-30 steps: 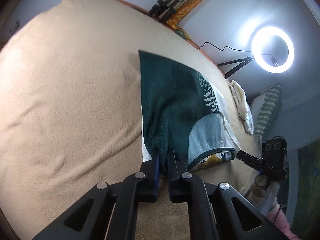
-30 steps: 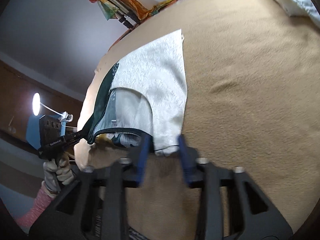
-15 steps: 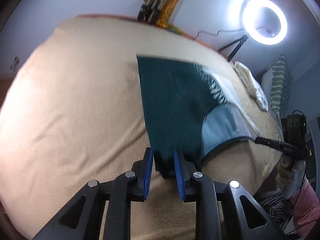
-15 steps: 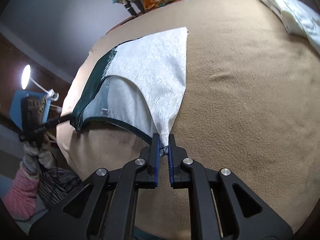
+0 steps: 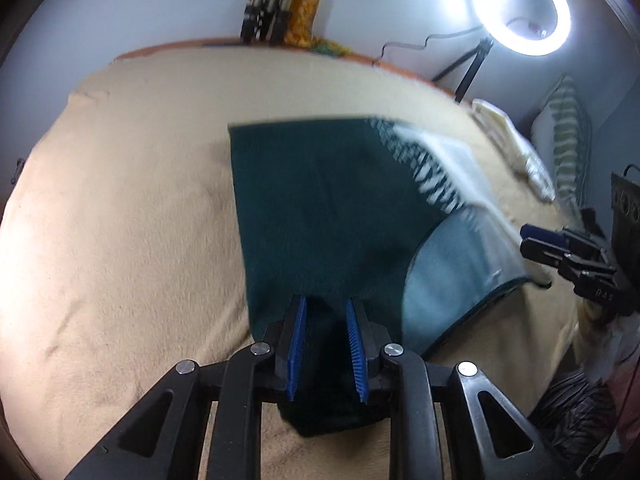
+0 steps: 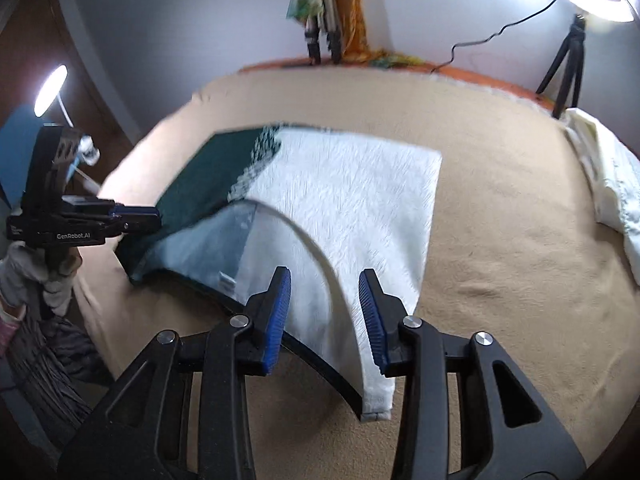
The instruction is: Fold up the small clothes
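left gripper [image 5: 327,350] and right gripper [image 6: 325,315] now both gaping open, releasing near corners | garment [image 6: 344,208] lying flat on bed [image 6: 500,220] | spread finishing, fold starting next

Counts: one garment, two grippers, one blanket.

One garment [image 6: 352,200], green and white, is lying mid-frame on one tan blanket [image 6: 500,240]. Two grippers are showing: the left gripper [image 5: 326,344] at the bottom centre of its own view and the right gripper [image 6: 324,316] at the bottom centre of its own, each with two blue-padded fingers standing apart. One ring light [image 5: 520,8] is glowing at upper right, one small lamp [image 6: 50,90] at upper left, one white bundle [image 6: 608,184] is sitting at the right edge, and one striped pillow [image 5: 568,136] is leaning at the right.
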`<action>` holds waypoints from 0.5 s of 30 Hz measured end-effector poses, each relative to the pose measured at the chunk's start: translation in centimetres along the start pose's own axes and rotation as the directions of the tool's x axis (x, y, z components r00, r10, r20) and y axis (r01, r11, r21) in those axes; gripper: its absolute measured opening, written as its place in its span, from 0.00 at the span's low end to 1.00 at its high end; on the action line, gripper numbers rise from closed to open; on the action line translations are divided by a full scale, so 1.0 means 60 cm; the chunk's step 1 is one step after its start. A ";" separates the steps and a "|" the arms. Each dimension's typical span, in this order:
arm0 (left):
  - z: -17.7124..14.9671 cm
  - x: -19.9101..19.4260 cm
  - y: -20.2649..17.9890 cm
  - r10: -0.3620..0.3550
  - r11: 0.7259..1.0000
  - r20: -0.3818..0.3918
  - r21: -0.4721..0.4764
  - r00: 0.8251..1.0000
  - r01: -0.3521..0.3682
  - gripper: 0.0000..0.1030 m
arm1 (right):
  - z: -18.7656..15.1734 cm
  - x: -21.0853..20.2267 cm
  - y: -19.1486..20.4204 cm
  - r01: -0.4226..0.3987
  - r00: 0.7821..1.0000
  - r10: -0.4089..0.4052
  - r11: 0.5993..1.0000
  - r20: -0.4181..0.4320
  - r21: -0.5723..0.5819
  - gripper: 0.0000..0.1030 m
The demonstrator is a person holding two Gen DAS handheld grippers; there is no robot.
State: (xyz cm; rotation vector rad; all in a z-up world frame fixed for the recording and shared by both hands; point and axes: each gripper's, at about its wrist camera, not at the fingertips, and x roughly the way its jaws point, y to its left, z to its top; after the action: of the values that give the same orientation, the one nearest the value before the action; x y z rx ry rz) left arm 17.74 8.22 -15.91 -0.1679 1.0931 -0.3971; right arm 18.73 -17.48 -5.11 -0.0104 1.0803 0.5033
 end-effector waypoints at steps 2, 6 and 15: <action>-0.009 -0.004 0.001 0.000 1.000 0.018 0.026 1.000 -0.001 0.19 | -0.012 0.020 -0.003 0.014 0.998 -0.015 1.000 -0.064 -0.016 0.37; -0.002 -0.027 0.007 0.009 1.000 0.035 0.019 0.999 -0.010 0.19 | -0.017 0.016 -0.017 -0.021 0.995 0.021 1.000 -0.097 0.005 0.37; 0.115 -0.046 -0.028 -0.066 0.997 0.144 -0.035 0.987 0.072 0.26 | 0.128 -0.001 0.000 -0.180 0.975 0.174 0.983 0.137 0.028 0.26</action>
State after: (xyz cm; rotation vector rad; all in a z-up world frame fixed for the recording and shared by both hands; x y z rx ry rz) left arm 22.37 7.36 -9.91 -0.2661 0.9567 -0.4193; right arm 25.15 -15.60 -1.37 0.1550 0.9641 0.6338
